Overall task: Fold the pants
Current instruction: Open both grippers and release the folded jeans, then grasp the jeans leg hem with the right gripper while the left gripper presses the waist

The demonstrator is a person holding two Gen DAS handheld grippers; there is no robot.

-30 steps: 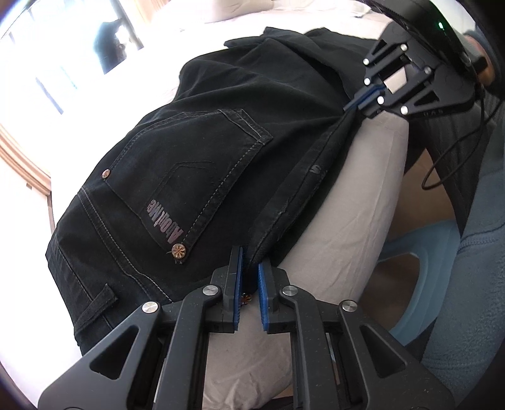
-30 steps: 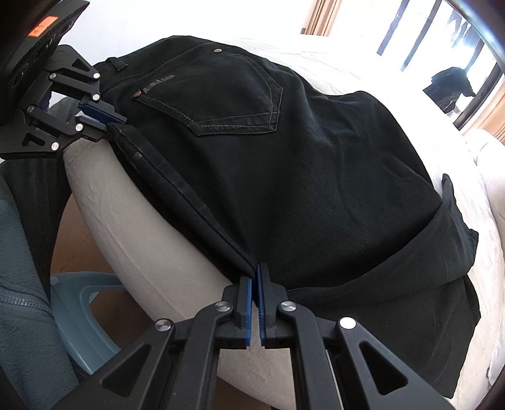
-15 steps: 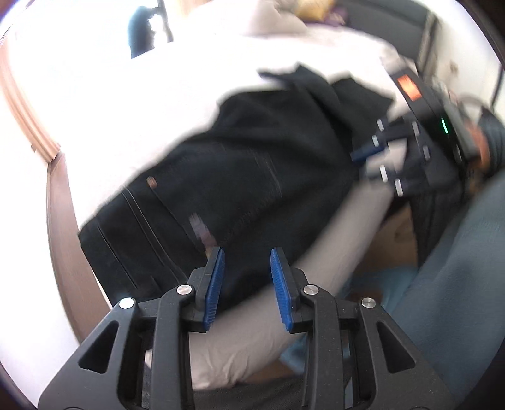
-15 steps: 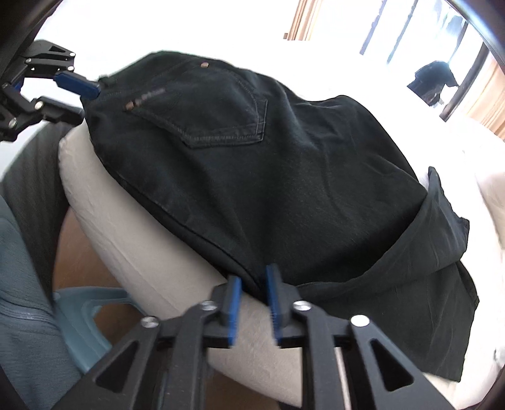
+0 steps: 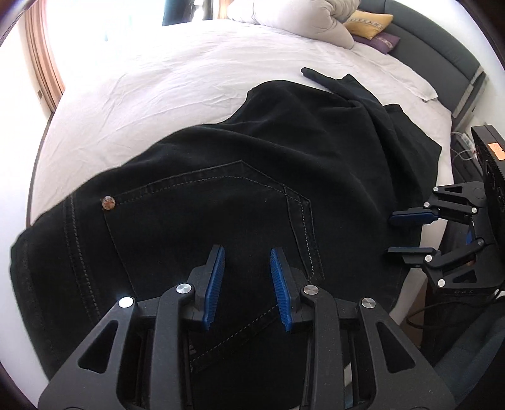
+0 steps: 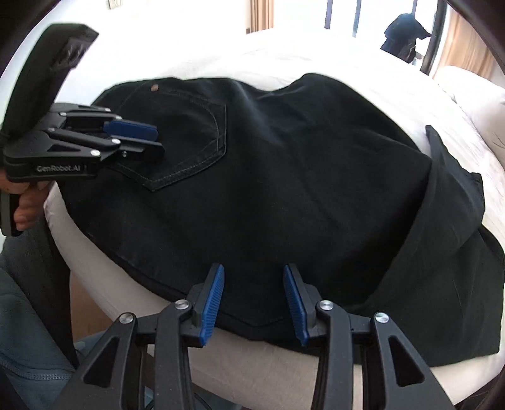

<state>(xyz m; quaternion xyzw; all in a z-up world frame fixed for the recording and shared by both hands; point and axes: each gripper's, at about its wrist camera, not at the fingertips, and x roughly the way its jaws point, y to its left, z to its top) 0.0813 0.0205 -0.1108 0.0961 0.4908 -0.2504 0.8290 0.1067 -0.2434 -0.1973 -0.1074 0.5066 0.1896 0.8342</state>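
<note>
Black jeans [image 5: 252, 176] lie folded lengthwise on the white bed [image 5: 157, 79], back pocket up, waist at the left, legs bunched toward the far right. My left gripper [image 5: 247, 284] is open and empty, just above the back pocket. It also shows in the right wrist view [image 6: 139, 138], over the pocket. My right gripper [image 6: 254, 302] is open and empty over the near edge of the jeans [image 6: 284, 189] at mid-leg. It shows in the left wrist view [image 5: 401, 233] at the bed's right edge.
Pillows [image 5: 300, 22] and a dark headboard [image 5: 442, 47] are at the far end of the bed. The mattress edge [image 6: 252, 362] runs close below my right gripper. A blue stool and wooden floor lie below it. Windows [image 6: 404, 28] are behind the bed.
Both grippers have let go of the jeans' edge and opened. The left one has swung up over the back pocket. The jeans now lie flat on the bed.
</note>
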